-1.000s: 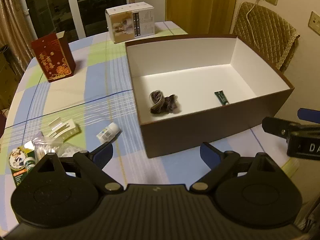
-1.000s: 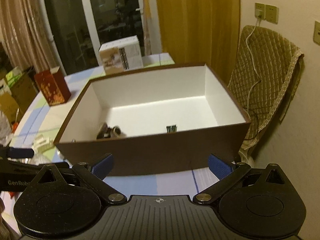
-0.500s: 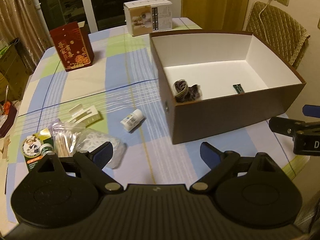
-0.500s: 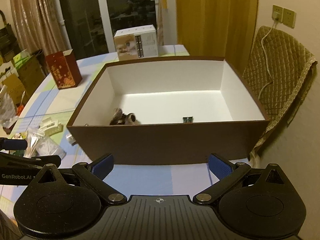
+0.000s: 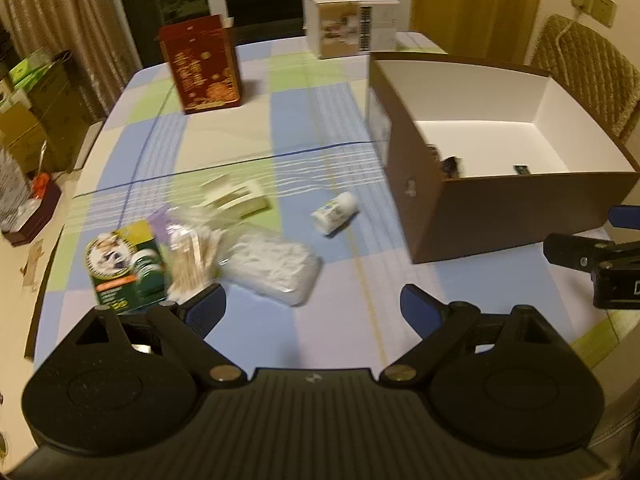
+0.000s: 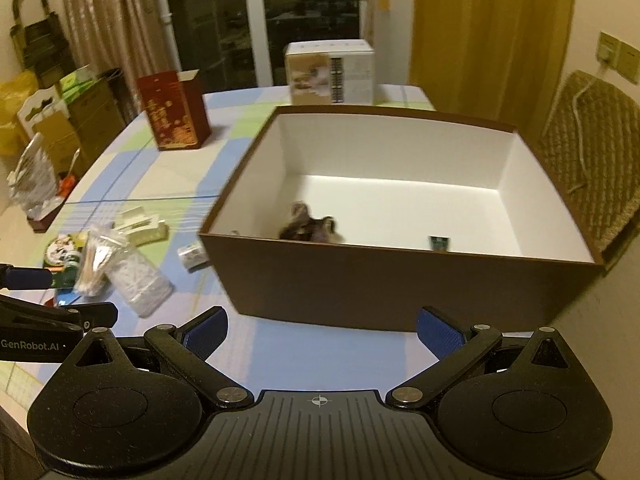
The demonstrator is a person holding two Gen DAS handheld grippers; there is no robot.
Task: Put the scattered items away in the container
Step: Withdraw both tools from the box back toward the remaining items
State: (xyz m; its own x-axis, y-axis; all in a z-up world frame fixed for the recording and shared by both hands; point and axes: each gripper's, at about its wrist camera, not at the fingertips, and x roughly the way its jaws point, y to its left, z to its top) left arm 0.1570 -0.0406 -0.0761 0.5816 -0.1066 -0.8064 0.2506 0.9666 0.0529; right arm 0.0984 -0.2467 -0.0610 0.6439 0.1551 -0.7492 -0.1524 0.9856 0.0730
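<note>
The one text that reads clearly is "GenRobot.AI", in white letters on the black body of the left gripper [image 6: 52, 312], seen at the left edge of the right wrist view. In the left wrist view the right gripper [image 5: 600, 256] shows a white-lettered plate at the right edge, cut off by the frame and unreadable. The green packet [image 5: 126, 266], the small white bottle [image 5: 334, 214], the red box [image 5: 204, 70] and the white carton [image 5: 350, 24] carry print too blurred to read.
</note>
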